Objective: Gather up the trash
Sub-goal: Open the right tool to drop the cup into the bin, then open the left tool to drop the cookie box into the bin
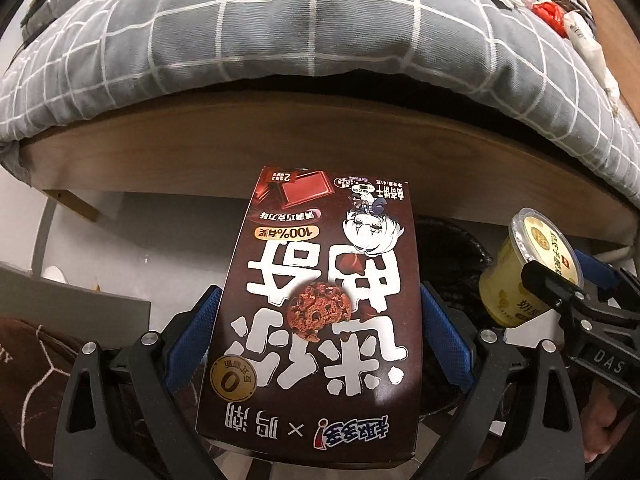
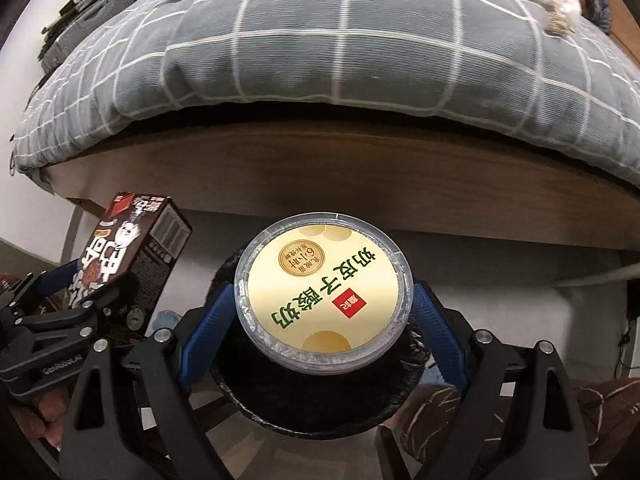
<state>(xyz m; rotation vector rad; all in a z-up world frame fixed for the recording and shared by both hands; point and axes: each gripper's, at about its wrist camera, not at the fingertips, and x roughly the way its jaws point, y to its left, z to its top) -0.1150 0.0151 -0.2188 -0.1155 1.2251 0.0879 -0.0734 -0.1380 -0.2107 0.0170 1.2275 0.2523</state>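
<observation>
Grey checked duvet [image 1: 280, 40] over wooden bed frame [image 2: 320, 168]

- cookie box [image 1: 320, 312]: "100%", a "0" in a gold seal
- yogurt cup [image 2: 324, 294] lid: "奶皮子酸奶"
- right gripper [image 1: 560, 292]: "das"
- left gripper [image 2: 80, 312]: "genrobot.ai"

The left gripper [image 1: 320, 320] points steeply downward, its blue pads [image 1: 198, 330] pressed flat against the two sides of a brown cookie box [image 1: 320, 300] — a firm clamp. The right gripper [image 2: 322, 316] tilts down likewise, its jaws spread wide, blue fingers [image 2: 206, 322] closed on a round yogurt cup [image 2: 323, 294]. The two grippers hang side by side, near each other.
</observation>
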